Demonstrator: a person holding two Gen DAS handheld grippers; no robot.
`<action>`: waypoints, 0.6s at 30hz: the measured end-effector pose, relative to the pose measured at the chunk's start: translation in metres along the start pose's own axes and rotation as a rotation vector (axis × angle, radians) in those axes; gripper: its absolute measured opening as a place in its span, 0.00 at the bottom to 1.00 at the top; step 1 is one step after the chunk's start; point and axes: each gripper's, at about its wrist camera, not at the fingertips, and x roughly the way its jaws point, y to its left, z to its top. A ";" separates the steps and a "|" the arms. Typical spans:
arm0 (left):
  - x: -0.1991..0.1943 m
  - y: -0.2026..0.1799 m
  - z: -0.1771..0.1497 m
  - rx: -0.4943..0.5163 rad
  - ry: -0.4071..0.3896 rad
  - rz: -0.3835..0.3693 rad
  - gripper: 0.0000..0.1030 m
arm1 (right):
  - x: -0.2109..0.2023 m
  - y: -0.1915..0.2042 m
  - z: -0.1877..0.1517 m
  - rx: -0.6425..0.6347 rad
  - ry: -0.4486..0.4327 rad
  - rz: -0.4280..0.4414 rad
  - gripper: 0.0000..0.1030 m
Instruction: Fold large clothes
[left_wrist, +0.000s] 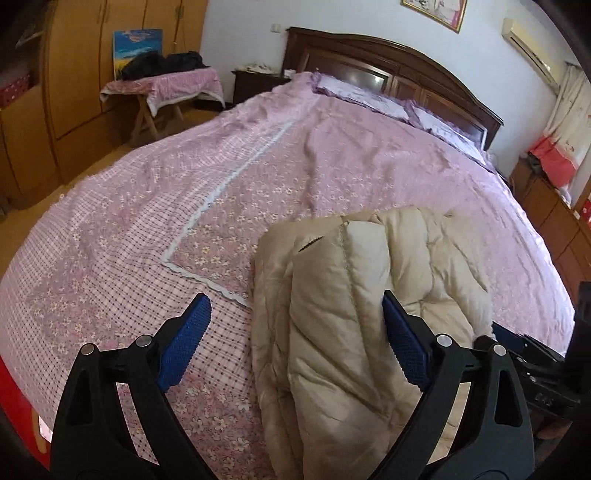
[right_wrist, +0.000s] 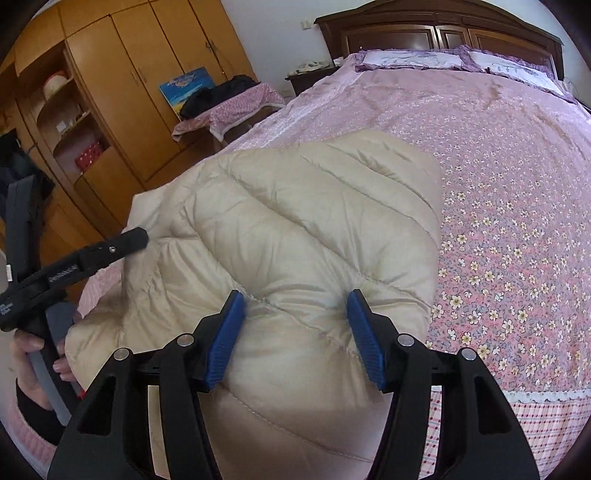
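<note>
1. Jacket, cream and quilted, lies bunched at the near edge of the bed, on the pink floral cover.
2. It looks puffy, light and slick, so thin pinches may slip.
3. Right gripper squeezes a thick roll of padding between its blue pads.
4. Left gripper stands wide open, one pad touching the jacket's near left side.
5. A stitched seam or hem seems the safest hold.
</note>
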 end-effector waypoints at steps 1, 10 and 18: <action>0.001 0.002 -0.002 -0.013 0.000 -0.003 0.89 | -0.004 0.003 -0.003 -0.004 -0.005 -0.004 0.57; 0.025 0.010 -0.013 -0.042 0.068 0.061 0.91 | -0.020 0.009 -0.004 -0.054 -0.018 0.016 0.57; -0.005 0.010 -0.012 -0.096 0.127 -0.101 0.91 | -0.044 -0.042 -0.004 0.149 0.009 0.087 0.80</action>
